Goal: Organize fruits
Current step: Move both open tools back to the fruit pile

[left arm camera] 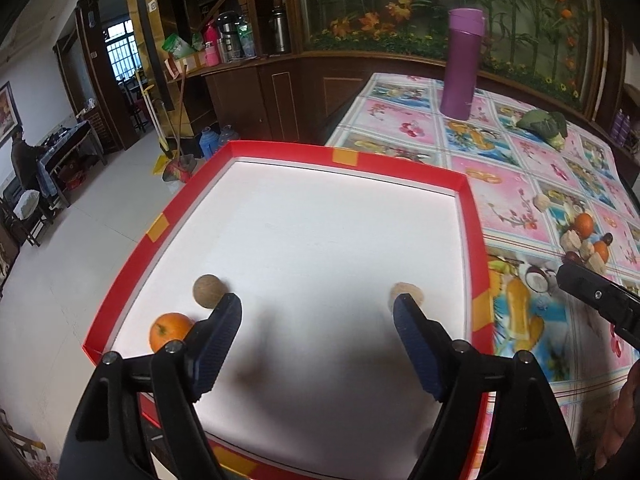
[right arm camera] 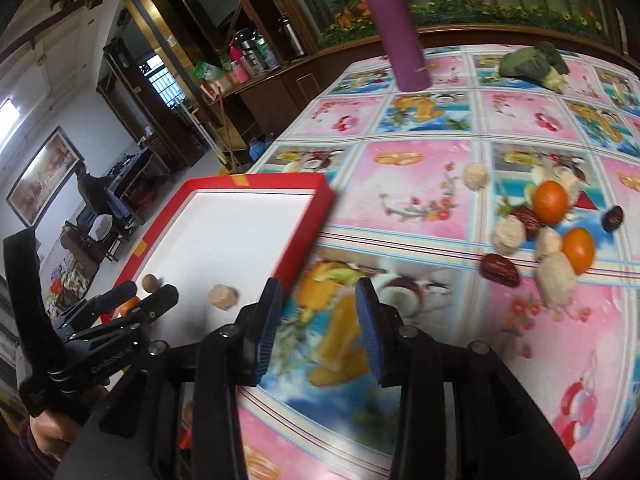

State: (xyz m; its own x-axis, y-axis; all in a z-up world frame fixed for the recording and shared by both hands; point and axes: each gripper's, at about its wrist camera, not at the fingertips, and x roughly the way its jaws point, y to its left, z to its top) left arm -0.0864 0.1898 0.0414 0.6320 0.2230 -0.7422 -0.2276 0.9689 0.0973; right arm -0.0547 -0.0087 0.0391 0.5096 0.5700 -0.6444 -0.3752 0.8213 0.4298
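Note:
A red-rimmed white tray [left arm camera: 476, 216] [right arm camera: 316, 216] sits at the table's left edge. In it lie an orange [left arm camera: 170, 330], a brown round fruit [left arm camera: 207, 291] [right arm camera: 150, 282] and a beige lump [left arm camera: 406, 291] [right arm camera: 222, 297]. My left gripper [left arm camera: 318, 312] [right arm camera: 148, 298] is open and empty, low over the tray's near part. My right gripper [right arm camera: 318, 296] is open and empty over the tablecloth just right of the tray. Further right lies a pile of fruits: two oranges [right arm camera: 551, 202] [right arm camera: 578, 250], red dates [right arm camera: 500, 269] and beige lumps [right arm camera: 556, 278]; the pile also shows in the left wrist view [left arm camera: 584, 236].
A purple flask [left arm camera: 462, 62] [right arm camera: 396, 26] stands at the far side of the table. A green leafy vegetable [left arm camera: 546, 124] [right arm camera: 534, 64] lies right of it. The floral tablecloth [right arm camera: 420, 168] covers the table. Floor drops off left of the tray.

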